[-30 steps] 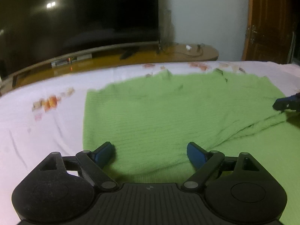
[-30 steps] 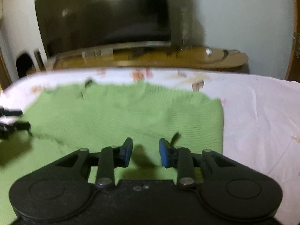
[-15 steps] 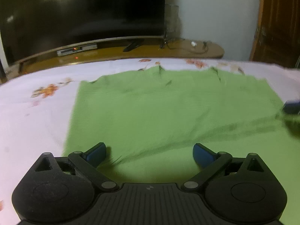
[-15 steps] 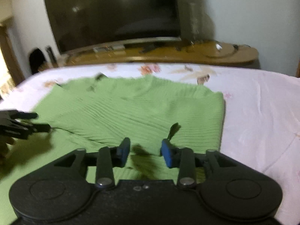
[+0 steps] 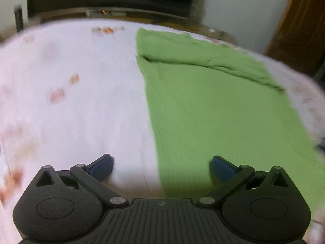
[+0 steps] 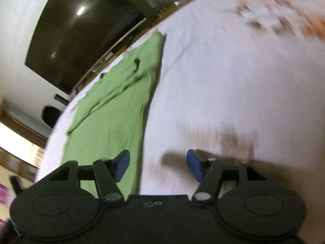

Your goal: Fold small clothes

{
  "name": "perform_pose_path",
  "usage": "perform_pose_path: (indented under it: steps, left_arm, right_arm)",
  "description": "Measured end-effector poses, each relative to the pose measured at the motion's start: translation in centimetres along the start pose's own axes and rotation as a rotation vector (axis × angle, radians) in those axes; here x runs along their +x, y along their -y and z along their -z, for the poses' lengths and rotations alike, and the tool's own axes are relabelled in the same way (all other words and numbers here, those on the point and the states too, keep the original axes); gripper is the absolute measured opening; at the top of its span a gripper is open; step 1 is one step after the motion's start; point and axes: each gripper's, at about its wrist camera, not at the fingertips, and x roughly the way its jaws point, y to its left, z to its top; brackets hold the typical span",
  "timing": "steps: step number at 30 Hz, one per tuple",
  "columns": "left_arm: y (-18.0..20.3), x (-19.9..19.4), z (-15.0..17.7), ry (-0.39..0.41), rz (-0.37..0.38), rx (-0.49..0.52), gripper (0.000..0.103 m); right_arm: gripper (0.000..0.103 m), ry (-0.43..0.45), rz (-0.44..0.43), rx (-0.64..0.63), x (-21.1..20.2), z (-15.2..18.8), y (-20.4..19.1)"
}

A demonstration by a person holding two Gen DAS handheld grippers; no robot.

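Note:
A green knit garment [image 5: 213, 105] lies flat on a pale pink bedsheet [image 5: 81, 101], with a folded layer across its far part. My left gripper [image 5: 161, 167] is open and empty, straddling the garment's left edge near its near corner. In the right wrist view the garment [image 6: 113, 109] lies to the left. My right gripper [image 6: 157, 165] is open and empty, straddling the garment's right edge, left finger over cloth, right finger over sheet. Both views are blurred by motion.
A large dark television [image 6: 81, 30] stands on a wooden stand [image 5: 113, 13] beyond the bed's far edge. A brown wooden door [image 5: 300, 30] is at the right. The floral sheet [image 6: 233, 81] spreads wide on both sides of the garment.
Both grippers have pulled back and outward to the garment's near side edges. The right gripper has opened wider and its view has tilted. The folded layer stays on the garment.

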Motion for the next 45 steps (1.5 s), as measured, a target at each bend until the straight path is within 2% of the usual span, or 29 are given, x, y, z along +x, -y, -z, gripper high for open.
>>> perform_pose_path:
  steps: [3,5,7,11,16,18,19,20,22,24,27,32,35,36,37,38,40,42,45]
  left_arm:
    - [-2.2,-2.2,2.3,-0.018,0.150,-0.127,0.086]
    - [-3.5,-3.3,3.7,-0.032,0.254,-0.198,0.085]
    - [-4.7,-3.9,5.3,-0.039,0.358,-0.255,0.085]
    - [-6.4,-3.9,7.4,-0.007,0.455,-0.317,0.085]
    - [-5.9,-3.7,8.3,-0.036,0.537,-0.275,0.085]
    - [-6.6,-3.7,8.6,-0.023,0.570,-0.316,0.082]
    - [-6.8,-3.8,8.8,-0.018,0.576,-0.329,0.070]
    - [-7.2,-3.7,9.2,-0.022,0.567,-0.343,0.064]
    - [-7.2,-3.3,9.6,-0.032,0.510,-0.348,0.042]
    - [-7.3,-3.2,9.7,-0.039,0.494,-0.352,0.041]
    - [-6.8,-3.5,9.4,-0.046,0.478,-0.311,0.041]
    - [-6.4,-4.0,8.7,-0.087,0.481,-0.274,0.041]
    - [-6.4,-3.6,8.7,-0.085,0.484,-0.279,0.040]
    - [-6.4,-3.6,8.7,-0.078,0.479,-0.280,0.023]
    - [-6.1,-3.3,8.8,-0.086,0.449,-0.268,0.003]
    - [-5.9,-3.1,9.0,-0.090,0.422,-0.253,0.003]
    - [-5.8,-3.4,9.3,-0.048,0.420,-0.253,0.002]
    - [-5.9,-3.7,9.5,-0.006,0.431,-0.281,0.002]
    - [-6.4,-5.5,9.5,0.101,0.476,-0.337,0.002]
  right_arm:
    - [0.056,-0.018,-0.035,0.060,-1.4,3.7,-0.2]
    - [0.045,-0.038,-0.037,0.074,-2.0,5.8,-0.8]
    - [0.043,-0.047,-0.047,0.096,-2.5,7.4,-1.2]
    - [0.043,-0.040,-0.084,0.152,-3.0,9.5,-1.4]
    - [0.043,-0.089,-0.121,0.158,-2.3,10.4,-2.4]
    - [0.043,-0.103,-0.137,0.165,-1.9,10.8,-2.6]
    - [0.042,-0.104,-0.142,0.166,-1.7,10.9,-2.7]
    - [0.041,-0.105,-0.153,0.169,-1.6,10.9,-2.8]
    - [0.034,-0.103,-0.161,0.180,-1.3,11.0,-2.7]
    - [0.025,-0.092,-0.163,0.199,-0.7,11.0,-2.7]
    - [0.020,-0.090,-0.164,0.193,0.1,10.9,-3.2]
    - [0.023,-0.066,-0.159,0.211,-0.7,11.4,-2.7]
    - [0.022,-0.069,-0.157,0.222,-0.9,11.6,-2.4]
    - [0.020,-0.064,-0.152,0.223,-0.9,11.6,-2.5]
    - [0.010,-0.056,-0.140,0.218,-0.9,11.7,-2.5]
    - [0.005,-0.044,-0.110,0.199,-0.9,11.8,-2.7]
    - [0.005,-0.026,-0.063,0.166,-0.9,12.0,-3.1]
    - [0.005,0.007,-0.059,0.136,-1.3,12.1,-3.6]
    - [0.004,0.058,-0.084,0.096,-2.6,11.9,-4.6]
